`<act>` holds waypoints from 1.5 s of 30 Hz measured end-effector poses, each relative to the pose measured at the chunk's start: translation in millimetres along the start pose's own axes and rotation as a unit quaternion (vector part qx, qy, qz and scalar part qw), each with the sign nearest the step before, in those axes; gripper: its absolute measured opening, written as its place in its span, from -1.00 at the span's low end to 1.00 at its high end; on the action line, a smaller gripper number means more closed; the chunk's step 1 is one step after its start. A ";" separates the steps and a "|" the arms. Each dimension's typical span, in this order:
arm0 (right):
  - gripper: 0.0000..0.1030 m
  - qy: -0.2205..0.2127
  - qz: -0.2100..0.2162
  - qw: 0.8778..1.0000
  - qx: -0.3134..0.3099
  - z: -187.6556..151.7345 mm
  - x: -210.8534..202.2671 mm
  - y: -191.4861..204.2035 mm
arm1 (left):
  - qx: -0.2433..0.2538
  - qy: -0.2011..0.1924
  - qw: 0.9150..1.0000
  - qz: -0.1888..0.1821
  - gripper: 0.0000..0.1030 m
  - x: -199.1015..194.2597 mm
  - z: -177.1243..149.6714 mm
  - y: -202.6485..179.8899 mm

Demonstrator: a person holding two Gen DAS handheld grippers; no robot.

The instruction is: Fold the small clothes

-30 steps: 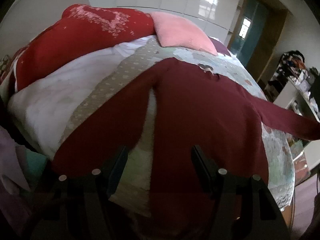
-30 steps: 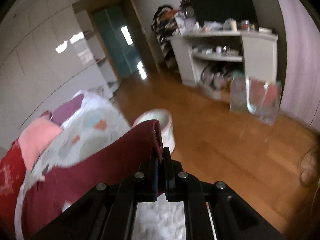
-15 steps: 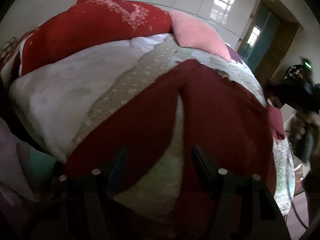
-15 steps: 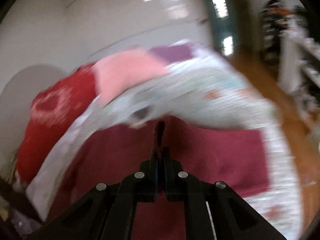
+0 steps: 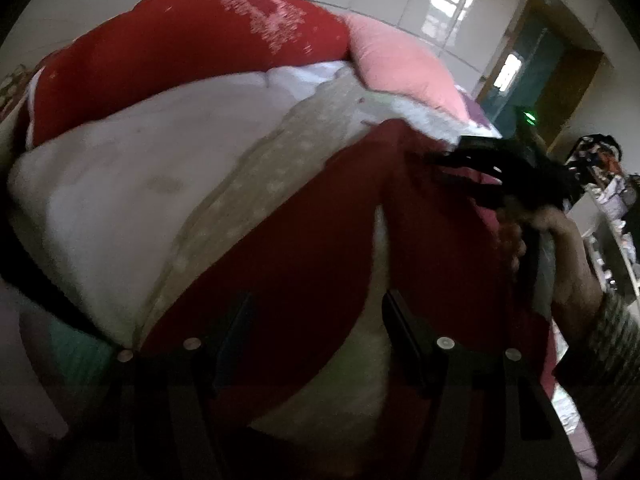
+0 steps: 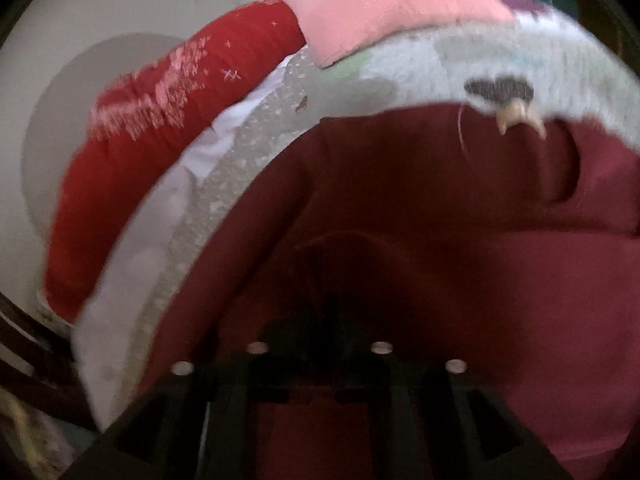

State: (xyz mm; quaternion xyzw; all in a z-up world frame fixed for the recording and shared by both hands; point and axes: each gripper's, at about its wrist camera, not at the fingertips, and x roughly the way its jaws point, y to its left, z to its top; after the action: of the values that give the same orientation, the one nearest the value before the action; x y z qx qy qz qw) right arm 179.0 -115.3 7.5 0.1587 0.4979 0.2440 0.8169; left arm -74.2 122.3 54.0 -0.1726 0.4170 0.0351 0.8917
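A dark red long-sleeved top lies spread on the bed's patterned quilt. My left gripper hovers open over its near end, its fingers straddling the pale gap between one sleeve and the body, with nothing held. A hand holds my right gripper low over the top's far right side. In the right wrist view the top fills the frame, its other sleeve laid across the body. The right gripper has its jaws opening, with dark folded cloth right at its blurred tips.
A red embroidered pillow and a pink pillow lie at the head of the bed against the wall. A doorway and cluttered shelves stand beyond the bed's right side. A striped sleeve enters at the right.
My right gripper swung from over the floor beside the bed to over the top, carrying the sleeve across it, and its jaws have parted. The left gripper drifted slightly and stayed open.
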 end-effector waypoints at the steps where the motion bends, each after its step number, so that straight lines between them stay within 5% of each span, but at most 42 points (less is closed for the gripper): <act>1: -0.25 -0.004 0.020 1.000 0.017 0.7 -8.9 -4.1 | 0.000 0.000 1.000 -0.015 0.26 0.2 7.0 -4.4; 3: -0.06 -0.034 0.041 0.998 0.023 -0.3 -39.3 -13.7 | -0.008 0.006 0.998 -0.054 0.26 4.0 24.1 -14.2; 7: -0.04 -0.078 0.034 0.996 0.033 -12.0 -98.3 -39.9 | -0.013 0.017 0.993 -0.119 0.26 38.6 68.8 -45.5; 11: -0.01 -0.101 0.022 0.993 0.065 -38.1 -141.3 -82.6 | 0.026 0.049 0.995 -0.086 0.26 116.8 110.9 -91.9; 16: -0.01 -0.115 0.018 0.988 0.100 -71.1 -181.6 -129.4 | 0.026 0.107 0.992 -0.057 0.24 195.6 123.5 -121.1; 18: -0.01 -0.123 0.022 0.986 0.113 -81.2 -195.2 -145.1 | 0.049 0.109 0.992 -0.042 -0.32 207.3 124.3 -133.2; 19: -0.01 -0.128 0.022 0.985 0.118 -84.9 -201.3 -152.9 | 0.066 0.110 0.991 -0.028 -0.82 208.6 126.0 -138.0; 25: 0.02 -0.154 -0.028 0.983 0.096 -83.1 -218.7 -171.2 | 0.026 0.057 0.998 -0.002 -0.85 186.7 160.5 -107.6; 31: 0.02 -0.187 -0.038 0.977 0.096 -71.5 -215.7 -169.4 | 0.067 0.068 0.995 0.031 -0.84 212.3 153.8 -111.1; 33: 0.02 -0.182 -0.046 0.978 0.088 -76.0 -213.2 -162.0 | 0.071 0.064 0.995 0.033 -0.84 213.8 152.4 -114.5; 37: 0.13 -0.152 -0.141 0.976 0.062 -100.5 -202.8 -151.1 | 0.073 0.050 0.996 0.024 -0.80 217.2 148.3 -110.8; 39: 0.14 -0.136 -0.145 0.978 0.062 -113.3 -194.5 -154.2 | 0.076 0.042 0.996 0.019 -0.78 215.8 145.5 -108.7; 40: 0.09 -0.120 -0.137 0.981 0.063 -118.7 -186.7 -157.0 | 0.079 0.039 0.996 0.019 -0.78 215.4 145.1 -108.5; 41: -0.59 -0.103 -0.116 0.986 0.067 -123.1 -178.8 -160.7 | 0.082 0.037 0.996 0.020 -0.78 215.8 144.6 -109.7; 42: -0.80 -0.097 -0.095 0.988 0.074 -125.2 -175.6 -164.5 | 0.085 0.034 0.996 0.021 -0.78 215.5 143.6 -110.4; 45: -0.82 -0.123 -0.048 0.983 0.127 -133.6 -195.5 -184.3 | 0.091 0.030 0.995 0.025 -0.76 216.9 141.7 -112.9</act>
State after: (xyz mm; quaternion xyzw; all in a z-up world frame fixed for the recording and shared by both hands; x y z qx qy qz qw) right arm 29.0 -375.0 -1.8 0.2664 0.4276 0.1181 0.8557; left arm 193.7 46.4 5.4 -0.0814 0.4491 0.0138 0.8896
